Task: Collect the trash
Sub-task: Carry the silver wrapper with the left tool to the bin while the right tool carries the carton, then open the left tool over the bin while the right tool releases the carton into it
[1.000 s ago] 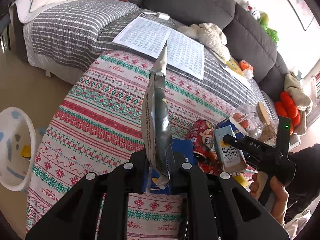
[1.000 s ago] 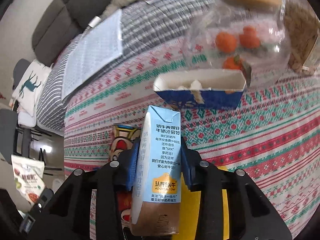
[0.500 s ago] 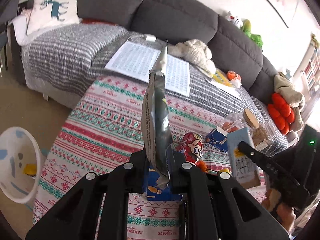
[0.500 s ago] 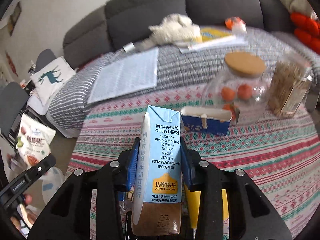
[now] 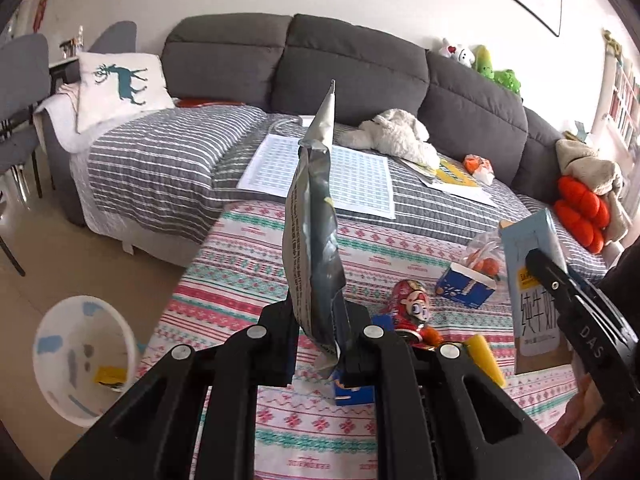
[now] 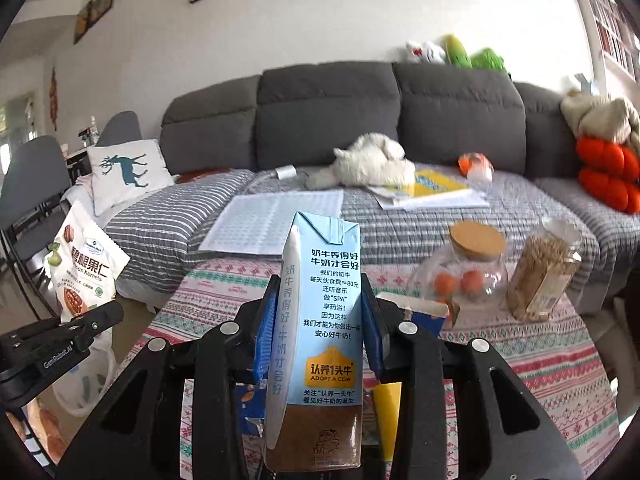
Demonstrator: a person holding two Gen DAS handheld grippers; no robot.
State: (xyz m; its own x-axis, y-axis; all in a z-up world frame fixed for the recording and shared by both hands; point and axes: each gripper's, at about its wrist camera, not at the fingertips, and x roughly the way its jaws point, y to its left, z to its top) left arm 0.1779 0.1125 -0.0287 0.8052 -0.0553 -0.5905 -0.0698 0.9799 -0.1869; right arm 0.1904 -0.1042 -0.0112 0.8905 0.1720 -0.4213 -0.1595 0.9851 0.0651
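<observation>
Both hands are loaded above the patterned worktop (image 5: 248, 276), and the white bin (image 5: 84, 360) stands on the floor just off the worktop's left edge, a few scraps already in it. The left claw (image 5: 320, 332) is pinched narrow on the bottom corner of a silvery snack bag (image 5: 312, 248), which stands upright and floppy over the worktop. The right claw (image 6: 316, 336) is clamped on a light-blue milk carton (image 6: 320, 320), pads against its two narrow sides, carton upright. Left on the worktop are a red cartoon can (image 5: 410, 312), a blue snack box (image 5: 464, 288) and a yellow wrapper (image 5: 484, 356), all near its middle. The likely next step is carrying both loads to the bin. The bag is the weak point: held only by a corner, it could swing or slide out on a quick sweep and land on the floor beside the bin. The carton, if not empty, may dribble when tipped. Two claws converging over one opening could also knock together.
</observation>
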